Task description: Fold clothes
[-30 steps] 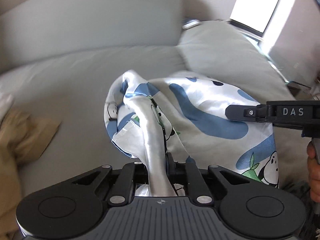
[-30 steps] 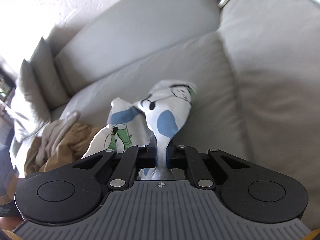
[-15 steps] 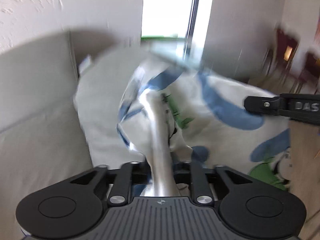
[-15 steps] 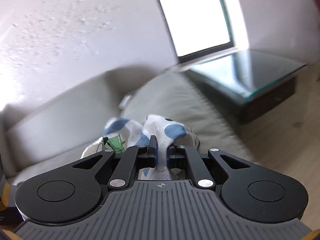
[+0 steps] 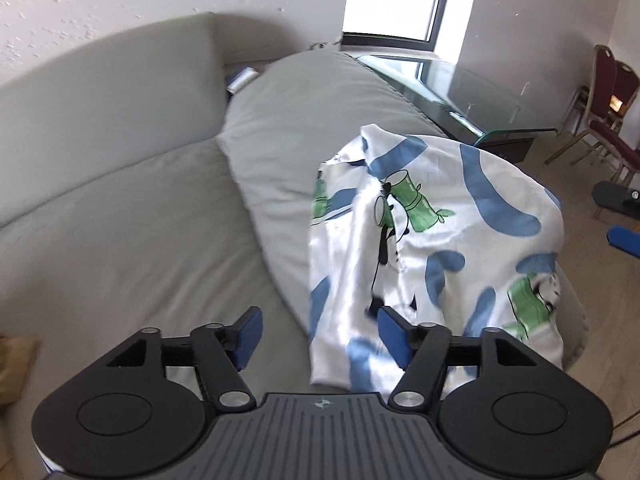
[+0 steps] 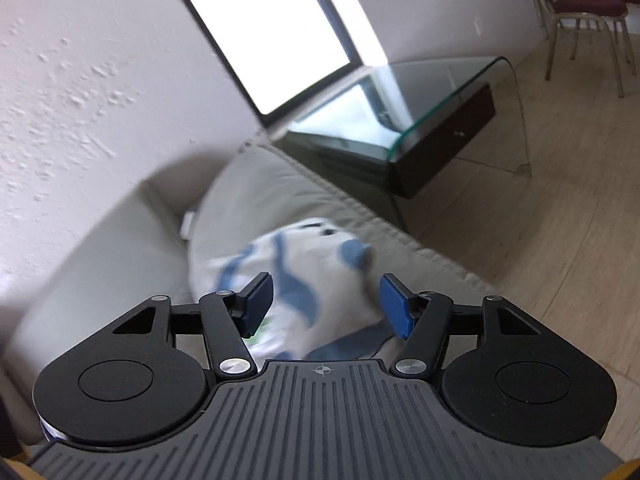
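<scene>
No writing is legible in either view. The left gripper (image 5: 316, 338) has its jaws spread wide and empty at the bottom of the frame; the panda-print garment (image 5: 432, 248) lies draped over the sofa armrest (image 5: 304, 120) (centre right). Only the right wrist view shows the glass side table (image 6: 444, 112) whole; the right gripper (image 6: 326, 306) also gapes wide above the blurred garment (image 6: 316, 276).

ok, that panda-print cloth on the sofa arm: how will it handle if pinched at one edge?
The panda-print cloth is probably floppy: it drapes over the sofa arm in soft folds. Likely light, and its sheen hints it may slip.
</scene>
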`<action>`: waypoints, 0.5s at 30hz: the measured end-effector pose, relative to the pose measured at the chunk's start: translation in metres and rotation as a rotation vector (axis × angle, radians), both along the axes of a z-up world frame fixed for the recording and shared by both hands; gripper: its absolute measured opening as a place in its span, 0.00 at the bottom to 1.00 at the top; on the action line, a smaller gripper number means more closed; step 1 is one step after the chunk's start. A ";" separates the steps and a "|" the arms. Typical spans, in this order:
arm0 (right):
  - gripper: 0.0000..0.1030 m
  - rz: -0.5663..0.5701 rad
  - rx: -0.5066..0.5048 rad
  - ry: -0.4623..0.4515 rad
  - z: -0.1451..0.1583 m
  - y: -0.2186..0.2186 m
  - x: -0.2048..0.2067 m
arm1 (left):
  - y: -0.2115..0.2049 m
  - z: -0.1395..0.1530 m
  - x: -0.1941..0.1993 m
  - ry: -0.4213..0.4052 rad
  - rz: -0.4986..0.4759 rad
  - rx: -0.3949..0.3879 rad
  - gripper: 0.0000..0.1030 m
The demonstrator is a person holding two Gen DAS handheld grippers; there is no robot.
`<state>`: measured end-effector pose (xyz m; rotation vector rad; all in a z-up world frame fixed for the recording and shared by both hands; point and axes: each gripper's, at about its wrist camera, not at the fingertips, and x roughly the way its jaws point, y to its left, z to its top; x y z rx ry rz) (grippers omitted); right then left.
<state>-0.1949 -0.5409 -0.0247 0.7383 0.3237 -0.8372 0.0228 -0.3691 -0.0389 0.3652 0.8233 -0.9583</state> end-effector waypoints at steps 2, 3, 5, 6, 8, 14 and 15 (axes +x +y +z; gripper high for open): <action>0.64 0.058 0.024 0.002 0.016 0.012 -0.003 | 0.011 0.018 -0.011 -0.002 -0.007 0.005 0.80; 0.67 0.085 0.035 0.021 0.023 0.020 0.000 | 0.015 0.027 -0.017 0.001 -0.015 0.012 0.90; 0.84 0.135 0.049 0.062 0.037 0.035 0.007 | 0.024 0.046 -0.031 0.000 -0.027 0.023 0.99; 0.89 0.143 0.032 0.094 0.043 0.041 0.006 | 0.029 0.054 -0.037 -0.006 -0.030 0.027 0.99; 0.95 0.160 -0.001 0.158 0.055 0.052 0.006 | 0.032 0.068 -0.049 -0.018 -0.034 0.024 0.99; 0.98 0.208 -0.102 0.348 0.091 0.088 0.005 | 0.044 0.089 -0.076 0.027 -0.014 -0.033 0.99; 0.98 0.216 -0.119 0.380 0.097 0.094 0.005 | 0.045 0.090 -0.080 0.032 -0.010 -0.038 0.99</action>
